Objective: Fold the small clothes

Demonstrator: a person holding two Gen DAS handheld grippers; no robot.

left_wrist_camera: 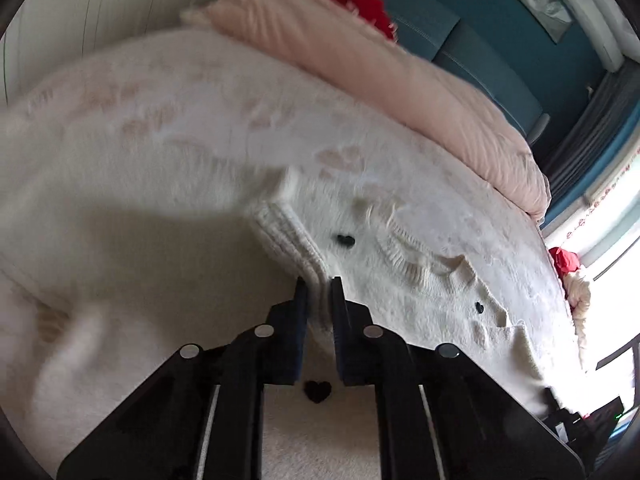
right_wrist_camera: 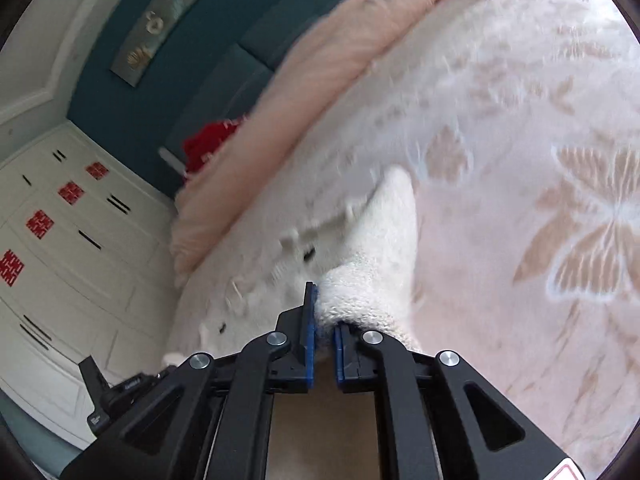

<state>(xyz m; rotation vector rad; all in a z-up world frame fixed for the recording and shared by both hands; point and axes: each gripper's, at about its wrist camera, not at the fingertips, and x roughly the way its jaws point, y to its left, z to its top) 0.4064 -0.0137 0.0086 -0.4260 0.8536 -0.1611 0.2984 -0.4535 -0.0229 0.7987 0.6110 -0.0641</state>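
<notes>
A small white knit cardigan (left_wrist_camera: 420, 264) with black heart buttons lies on a pale floral bedspread (left_wrist_camera: 180, 128). My left gripper (left_wrist_camera: 319, 286) is shut on the cardigan's ribbed edge (left_wrist_camera: 288, 236), which runs up between its fingers. In the right wrist view my right gripper (right_wrist_camera: 325, 312) is shut on a bunched white knit part of the cardigan (right_wrist_camera: 372, 264), lifted off the bedspread (right_wrist_camera: 540, 160). The rest of the garment (right_wrist_camera: 272, 280) lies to its left, blurred.
A pink blanket (left_wrist_camera: 400, 80) lies folded along the bed's far side, with a red item (left_wrist_camera: 368, 0) behind it. A teal headboard wall (right_wrist_camera: 168, 80) and white drawers (right_wrist_camera: 72, 240) stand beyond. The other gripper (right_wrist_camera: 120, 392) shows at lower left.
</notes>
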